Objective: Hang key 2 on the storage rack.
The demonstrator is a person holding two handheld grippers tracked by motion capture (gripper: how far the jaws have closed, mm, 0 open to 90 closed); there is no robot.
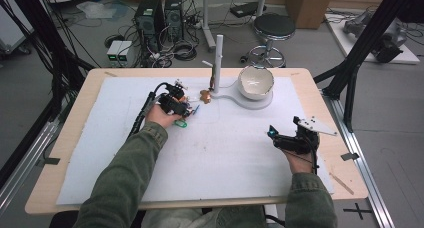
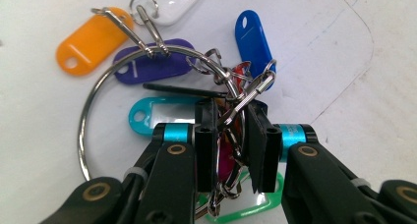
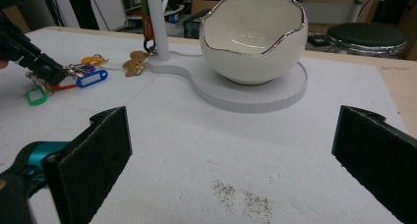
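I can read no words, brands or numbers anywhere: the key tags [image 2: 150, 64] on the ring in my left gripper [image 2: 230, 150] have blank windows, and the bowl [image 3: 253, 35], its stand and the table pad [image 1: 225, 153] carry no lettering.

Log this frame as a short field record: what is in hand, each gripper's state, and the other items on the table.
Item in hand: bunch of key tags on a large metal ring
Left gripper: jaws closed on the small rings and clips of the bunch, on the white mat
Right gripper: jaws wide apart, nothing between them, facing the bowl
Bowl: white, egg-shell shaped, silver rim, on a white stand base
Stand post: upright, brown figure-shaped tag at its foot
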